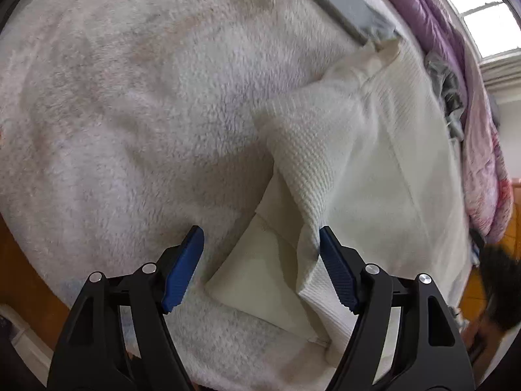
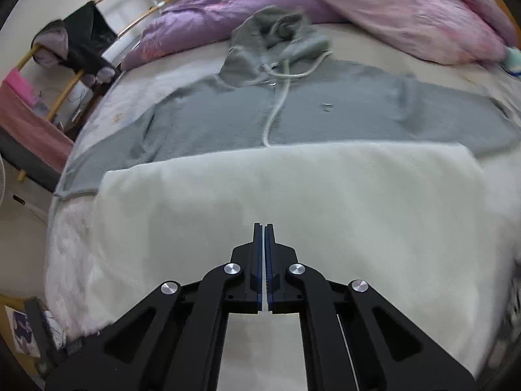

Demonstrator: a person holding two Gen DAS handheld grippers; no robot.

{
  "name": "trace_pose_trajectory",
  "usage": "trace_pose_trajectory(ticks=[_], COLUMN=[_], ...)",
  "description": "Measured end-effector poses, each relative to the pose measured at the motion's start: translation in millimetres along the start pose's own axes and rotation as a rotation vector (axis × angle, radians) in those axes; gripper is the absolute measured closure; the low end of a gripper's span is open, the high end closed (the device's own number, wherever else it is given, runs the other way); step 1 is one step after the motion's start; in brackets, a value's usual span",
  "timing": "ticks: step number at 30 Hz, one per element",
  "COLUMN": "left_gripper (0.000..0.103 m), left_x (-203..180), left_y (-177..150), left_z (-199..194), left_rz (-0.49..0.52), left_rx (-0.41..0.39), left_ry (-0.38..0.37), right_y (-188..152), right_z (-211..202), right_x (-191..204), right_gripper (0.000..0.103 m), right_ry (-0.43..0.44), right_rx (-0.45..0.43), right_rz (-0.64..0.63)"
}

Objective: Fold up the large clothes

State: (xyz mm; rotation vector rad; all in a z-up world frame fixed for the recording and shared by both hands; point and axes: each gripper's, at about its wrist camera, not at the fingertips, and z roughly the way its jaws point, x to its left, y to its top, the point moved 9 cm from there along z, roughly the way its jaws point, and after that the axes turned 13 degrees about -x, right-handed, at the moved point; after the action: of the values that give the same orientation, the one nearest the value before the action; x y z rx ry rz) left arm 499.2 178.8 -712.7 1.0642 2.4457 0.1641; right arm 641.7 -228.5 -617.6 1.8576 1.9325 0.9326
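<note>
A grey hoodie (image 2: 293,114) lies flat on the bed, hood and white drawstrings toward the far side. Its lower half is folded up, showing the white fleece lining (image 2: 293,202). My right gripper (image 2: 263,228) is shut on the near edge of that white folded part. In the left wrist view my left gripper (image 1: 260,238) is open just above the folded garment's corner (image 1: 306,169), a white ribbed fold that lies between the fingers, near the right pad (image 1: 335,267).
A fluffy white blanket (image 1: 130,97) covers the bed. A purple and pink quilt (image 2: 325,3) is heaped at the far side. A rack with hanging clothes (image 2: 81,39) stands left of the bed. A window (image 1: 482,6) is beyond.
</note>
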Motion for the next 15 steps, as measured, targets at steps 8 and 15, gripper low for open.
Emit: trace_pose_trajectory(ticks=[8, 15], left_gripper=[0.029, 0.029], left_x=[4, 5], left_y=[1, -2], left_z=[4, 0], left_rz=[-0.028, -0.052], left_rx=[0.005, 0.014], left_ry=[-0.037, -0.057], right_y=[-5, -65], right_z=[84, 29], right_x=[-17, -15], right_gripper=[0.103, 0.103], right_ry=[0.018, -0.006], right_rx=[0.120, 0.210], right_rz=[0.098, 0.120])
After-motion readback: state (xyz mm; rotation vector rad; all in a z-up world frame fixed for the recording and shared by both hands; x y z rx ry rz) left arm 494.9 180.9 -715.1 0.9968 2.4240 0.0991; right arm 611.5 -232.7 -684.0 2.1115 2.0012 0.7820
